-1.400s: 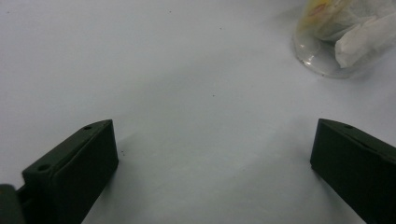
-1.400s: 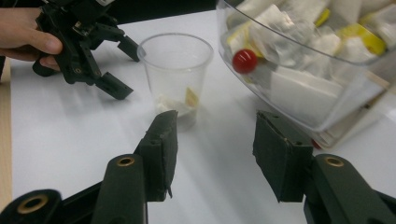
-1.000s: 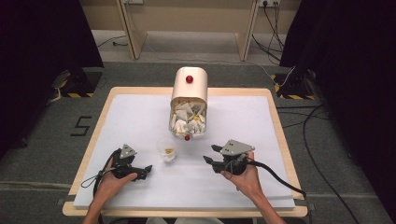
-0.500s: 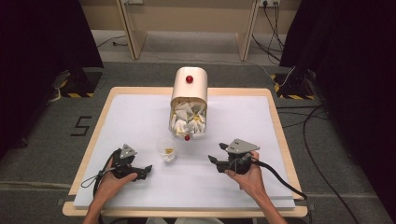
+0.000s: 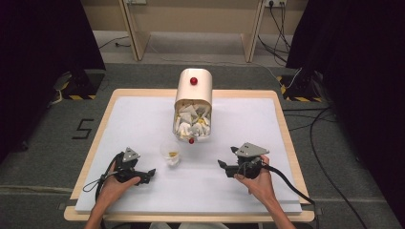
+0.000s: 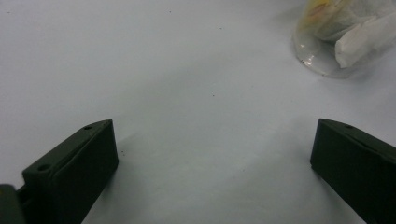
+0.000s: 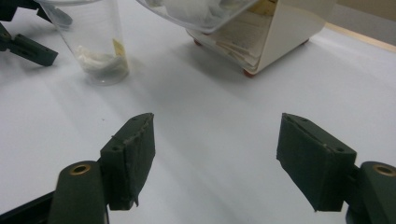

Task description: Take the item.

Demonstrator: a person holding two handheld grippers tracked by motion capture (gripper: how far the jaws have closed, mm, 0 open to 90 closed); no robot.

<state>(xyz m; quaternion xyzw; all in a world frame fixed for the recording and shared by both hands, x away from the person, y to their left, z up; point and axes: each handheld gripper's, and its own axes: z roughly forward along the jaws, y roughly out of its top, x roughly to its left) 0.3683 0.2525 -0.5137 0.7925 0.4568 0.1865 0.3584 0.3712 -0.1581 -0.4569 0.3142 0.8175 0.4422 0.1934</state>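
Observation:
A clear plastic cup (image 5: 170,153) with a bit of white paper and something yellow in it stands upright on the white table top (image 5: 124,119). In the right gripper view the cup (image 7: 100,42) is far ahead to the left. Behind it a cream bin (image 5: 193,102) lies on its side, stuffed with crumpled paper. My left gripper (image 5: 149,174) rests left of the cup and is open, its jaws (image 6: 215,140) wide over bare table. My right gripper (image 5: 223,168) lies to the cup's right. Its jaws (image 7: 217,135) have just been opening, with nothing between them.
The bin (image 7: 280,28) carries red knobs on its wall and at its mouth. Cables trail from both grippers toward the table's front edge (image 5: 191,215). Black curtains and floor cables flank the table. A wooden frame stands beyond the far edge.
My right gripper has shifted slightly to the right, away from the cup, and its jaws stand wider. The left gripper and the bin have not moved.

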